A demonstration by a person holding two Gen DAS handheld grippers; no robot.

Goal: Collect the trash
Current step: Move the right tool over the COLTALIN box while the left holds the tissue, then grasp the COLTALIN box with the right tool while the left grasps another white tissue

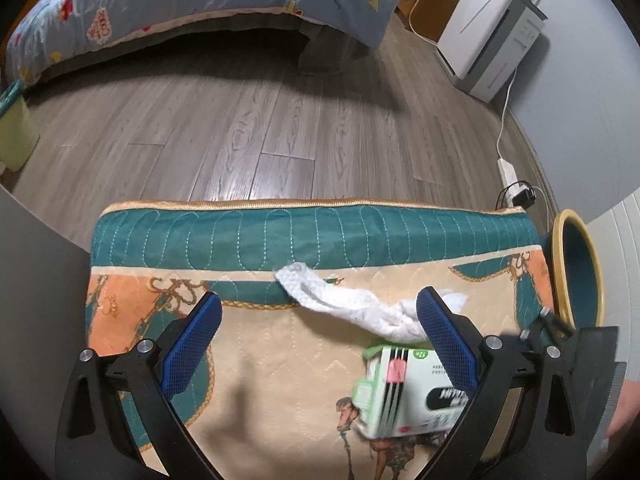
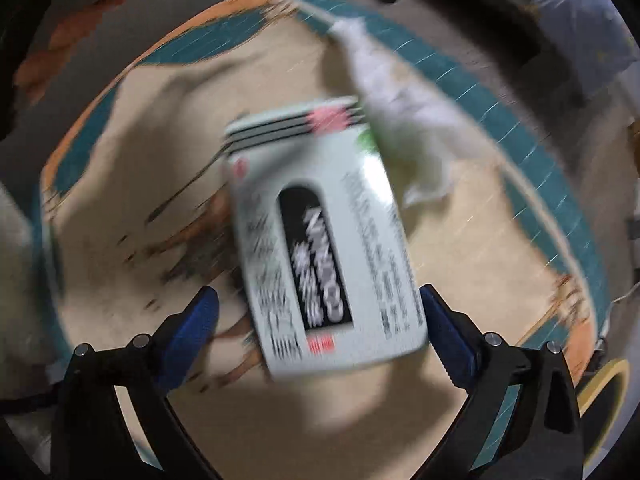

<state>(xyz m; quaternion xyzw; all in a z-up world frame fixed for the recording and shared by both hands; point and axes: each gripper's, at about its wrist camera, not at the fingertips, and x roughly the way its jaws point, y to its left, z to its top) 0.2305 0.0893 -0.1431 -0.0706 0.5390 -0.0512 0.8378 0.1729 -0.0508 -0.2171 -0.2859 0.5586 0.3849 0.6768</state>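
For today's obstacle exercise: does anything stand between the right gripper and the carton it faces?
Nothing visible does. The right gripper is open, and the carton already lies between its fingers on the quilted mat; the crumpled tissue lies beyond it.

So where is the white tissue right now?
The crumpled white tissue lies on the quilted cloth, touching the top end of the pale green box. In the left wrist view it sits right of centre, beside the blue pad.

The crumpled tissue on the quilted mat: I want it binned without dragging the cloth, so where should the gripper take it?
Grip the crumpled tissue at its bunched thick end beside the box, probably from above, jaws across its width. The thin tail lies flat on the mat, so pinching there risks catching cloth.
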